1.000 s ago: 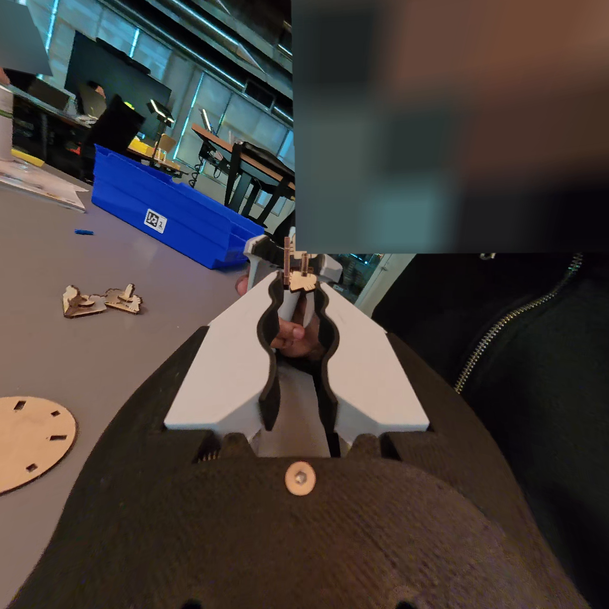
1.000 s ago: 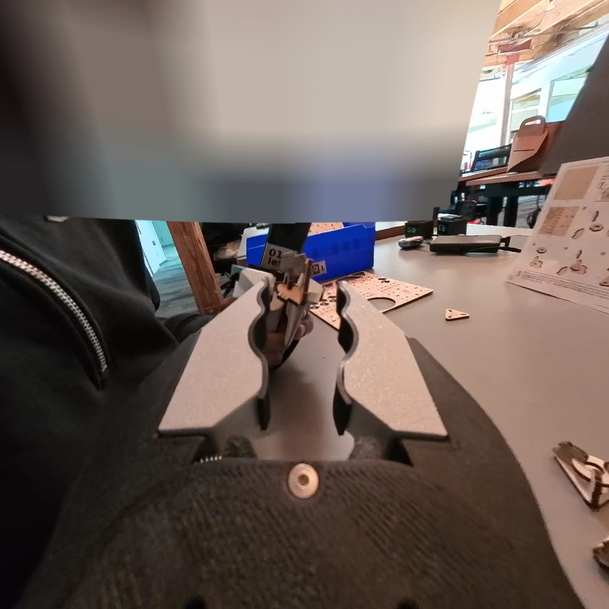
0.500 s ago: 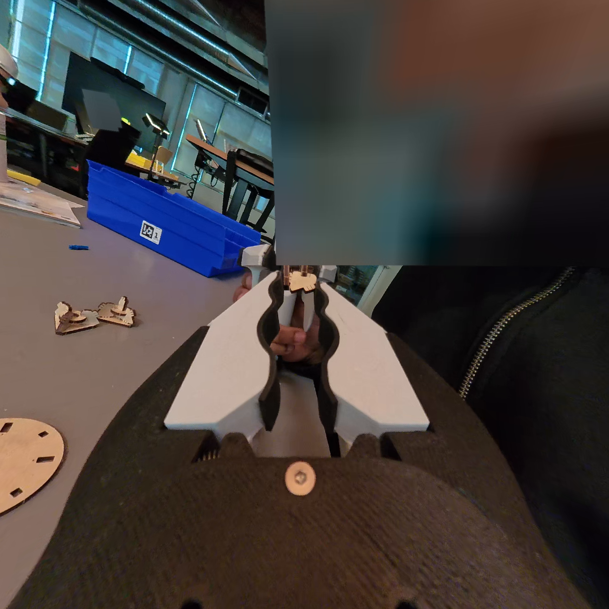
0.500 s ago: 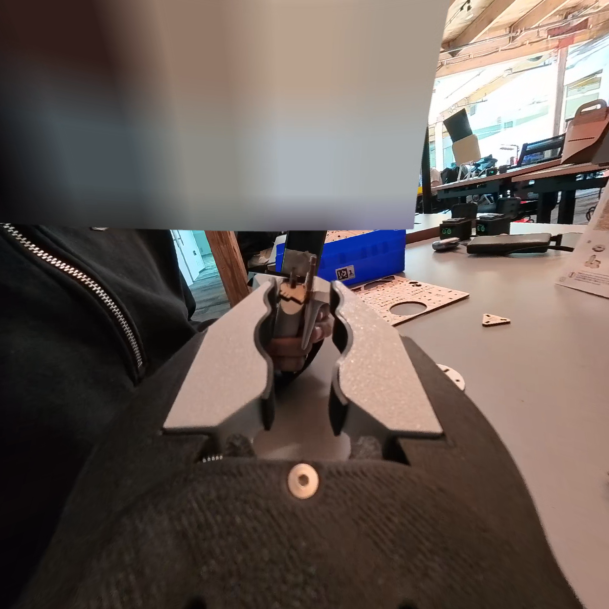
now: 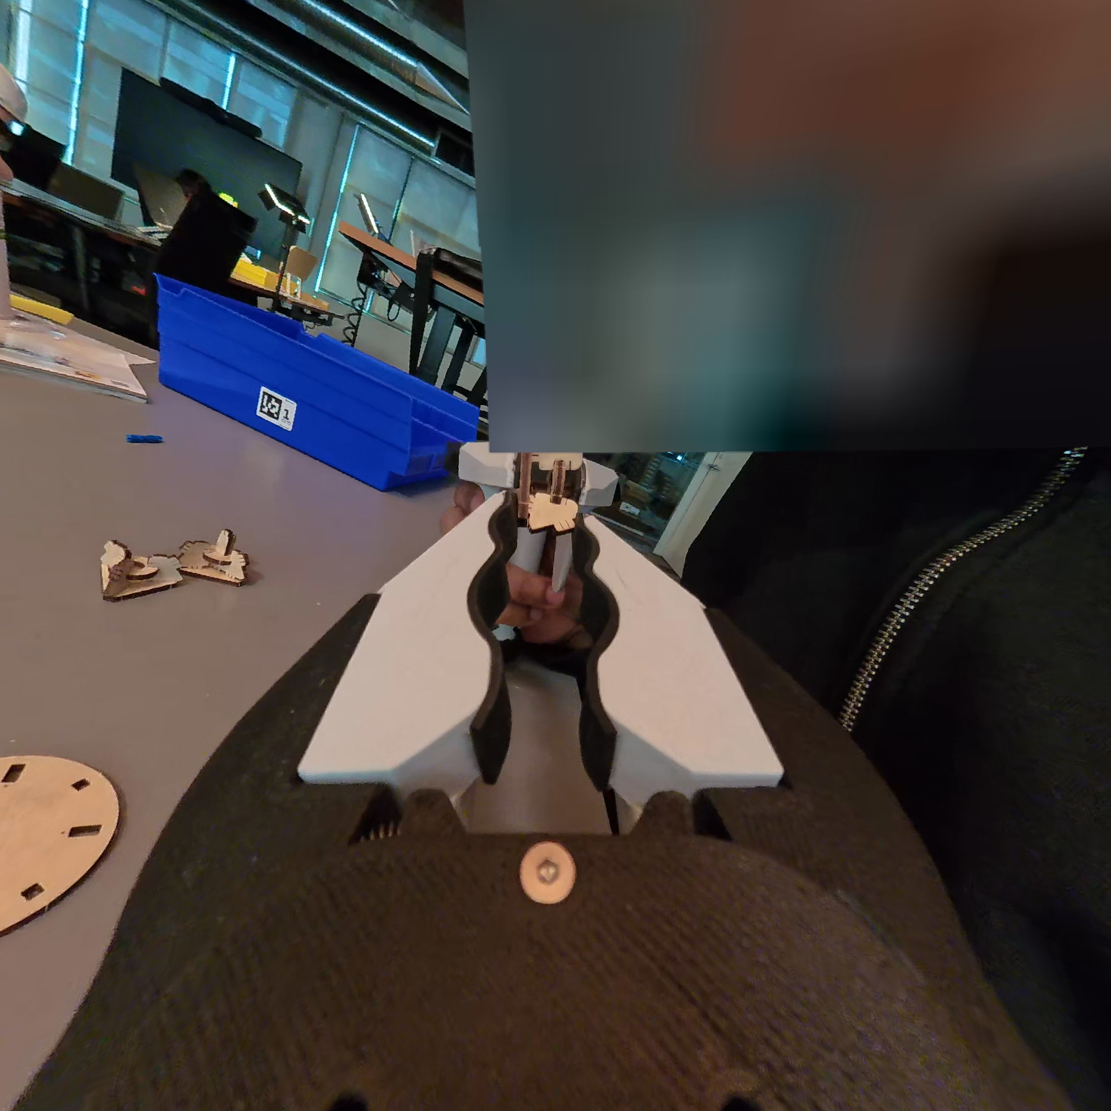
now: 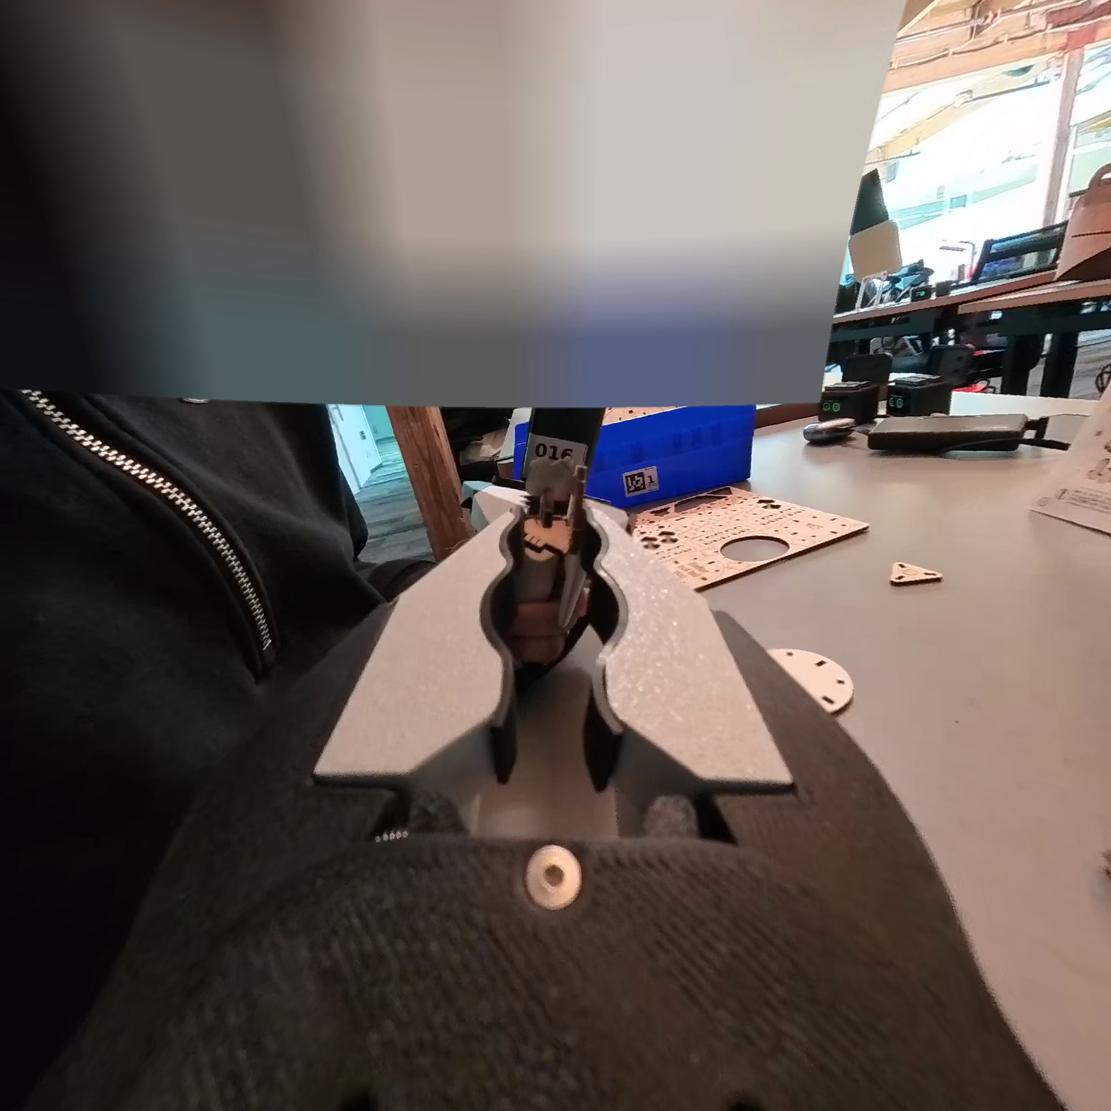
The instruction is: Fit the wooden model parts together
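Your left gripper (image 5: 544, 511) is closed on a small wooden assembly (image 5: 550, 511), a pale toothed piece with thin upright pegs, held above the table (image 5: 240, 631) in front of your black zipped jacket (image 5: 962, 661). Both dark pads press on its sides at the fingertips. To the left of that gripper, well apart, a round wooden disc (image 5: 48, 835) with slots lies flat, and farther ahead two small wooden pieces (image 5: 174, 562) sit touching each other. Beyond them stands a blue bin (image 5: 312, 385).

Your right gripper (image 6: 550, 529) meets the same wooden assembly (image 6: 547, 532) from the opposite side, its fingertips closed on the piece as well, so the two grippers face each other tip to tip. Just to the right of it a wooden sheet with cut-out holes (image 6: 745, 541) lies on the table in front of the blue bin (image 6: 679, 451). Nearer, a pale slotted disc (image 6: 811, 679) sits beside the gripper's body, and a small wooden triangle (image 6: 915, 574) lies farther right.
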Tool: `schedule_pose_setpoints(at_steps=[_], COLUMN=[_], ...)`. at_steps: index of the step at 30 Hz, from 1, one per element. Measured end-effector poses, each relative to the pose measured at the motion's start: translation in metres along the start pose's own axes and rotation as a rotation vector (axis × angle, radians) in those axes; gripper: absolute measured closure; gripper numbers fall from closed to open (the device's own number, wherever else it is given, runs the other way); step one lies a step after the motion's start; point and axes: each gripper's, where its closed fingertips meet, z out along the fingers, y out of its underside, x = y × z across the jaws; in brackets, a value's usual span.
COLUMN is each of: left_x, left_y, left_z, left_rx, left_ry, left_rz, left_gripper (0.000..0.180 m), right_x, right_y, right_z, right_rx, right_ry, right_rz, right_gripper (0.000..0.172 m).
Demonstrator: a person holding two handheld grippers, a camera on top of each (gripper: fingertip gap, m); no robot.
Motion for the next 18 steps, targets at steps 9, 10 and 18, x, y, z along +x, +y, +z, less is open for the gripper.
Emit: schedule_pose_setpoints(at_steps=[9,10,18], left_x=[-0.001,-0.002,-0.004], left_y=[0.0,-0.002,0.002], left_z=[-0.001,-0.002,-0.002], left_rx=[-0.001,0.007,-0.023], left_ry=[-0.015,-0.018,-0.064], left_rz=[0.008,0.012,0.061], left_gripper=[0.164,0.164,0.164], right_x=[0.001,0.002,0.008], right_y=[0.001,0.0,-0.002], right_z=[0.0,0.002,0.0], right_rx=[-0.013,-0.005,0.027], right_ry=[0.006,0.013,0.066], right_rz=[0.015,0.004,-0.042], right_gripper=[0.156,0.156,0.122])
